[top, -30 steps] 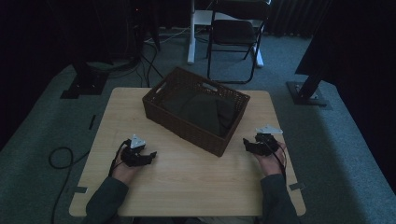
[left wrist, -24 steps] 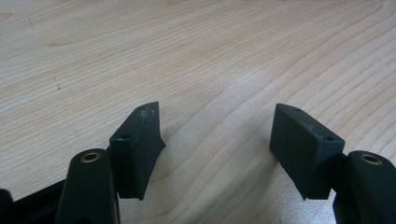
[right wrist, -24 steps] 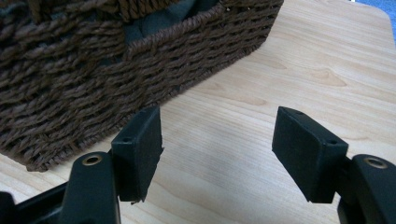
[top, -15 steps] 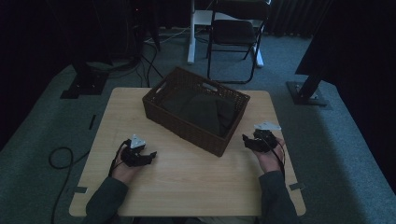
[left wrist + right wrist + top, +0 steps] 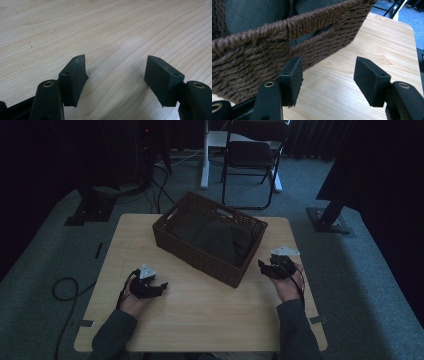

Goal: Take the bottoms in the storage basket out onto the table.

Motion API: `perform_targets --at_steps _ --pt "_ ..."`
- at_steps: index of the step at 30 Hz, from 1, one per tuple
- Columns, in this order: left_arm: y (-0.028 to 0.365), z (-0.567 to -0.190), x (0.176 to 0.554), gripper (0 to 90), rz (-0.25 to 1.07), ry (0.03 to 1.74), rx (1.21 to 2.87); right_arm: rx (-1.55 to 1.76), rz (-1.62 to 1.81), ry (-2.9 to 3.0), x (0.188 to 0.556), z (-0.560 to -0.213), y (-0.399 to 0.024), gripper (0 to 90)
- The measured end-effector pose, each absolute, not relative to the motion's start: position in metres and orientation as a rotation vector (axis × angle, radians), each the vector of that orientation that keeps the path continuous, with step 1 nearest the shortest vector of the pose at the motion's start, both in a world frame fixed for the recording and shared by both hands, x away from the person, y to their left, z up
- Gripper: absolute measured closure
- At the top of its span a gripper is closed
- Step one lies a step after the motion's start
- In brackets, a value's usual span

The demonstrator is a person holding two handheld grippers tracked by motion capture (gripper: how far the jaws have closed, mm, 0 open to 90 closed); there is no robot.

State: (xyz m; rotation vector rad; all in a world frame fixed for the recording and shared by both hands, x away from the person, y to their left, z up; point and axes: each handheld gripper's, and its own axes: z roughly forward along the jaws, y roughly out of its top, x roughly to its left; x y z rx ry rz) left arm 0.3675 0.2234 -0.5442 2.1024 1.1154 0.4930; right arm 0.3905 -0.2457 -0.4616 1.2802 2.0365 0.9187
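Overall, the room is dim, and the far part of the high view falls into near black, so what stands behind the folding chair [image 5: 252, 157] cannot be made out. The wooden worktop [image 5: 200, 320] has its near edge partly cut off by the bottom of the high view, where the person's sleeves come in.

A brown woven basket [image 5: 210, 237] sits turned at an angle near the far edge of the worktop, around its middle. It holds something dark, probably cloth, but the folds are too murky to name. In the right gripper view the basket's side wall [image 5: 262, 45] with its slot handle rises close ahead, and the basket's top and left part run out of that view.

The right gripper [image 5: 262, 266] rests near the right edge of the worktop, just beside the basket's near right corner. Its jaws stand spread with nothing between them, seen in the right gripper view [image 5: 327, 75].

The left gripper [image 5: 161, 286] lies toward the near left of the worktop, well apart from the basket. Its jaws are likewise spread over bare wood [image 5: 116, 70], gripping nothing.

A dark cable [image 5: 65, 287] loops on the floor off the left edge.
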Motion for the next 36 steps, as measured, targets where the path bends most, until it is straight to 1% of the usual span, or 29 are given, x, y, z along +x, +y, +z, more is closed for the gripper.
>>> perform_targets --at_steps 3,17,24,36 --pt "0.223 -0.544 0.367 34.3 0.493 1.115 2.103 1.271 0.914 2.037 0.391 -0.459 -0.244 40.5" --pt "0.223 -0.544 0.367 34.4 0.492 1.117 2.102 1.237 0.939 2.046 0.396 -0.445 -0.239 50.5" --pt "0.223 -0.544 0.367 34.4 0.493 1.116 2.102 1.231 0.951 2.040 0.399 -0.439 -0.239 50.9" --pt "0.224 -0.544 0.368 34.4 0.493 1.115 2.105 1.221 0.964 2.026 0.405 -0.429 -0.234 48.0"
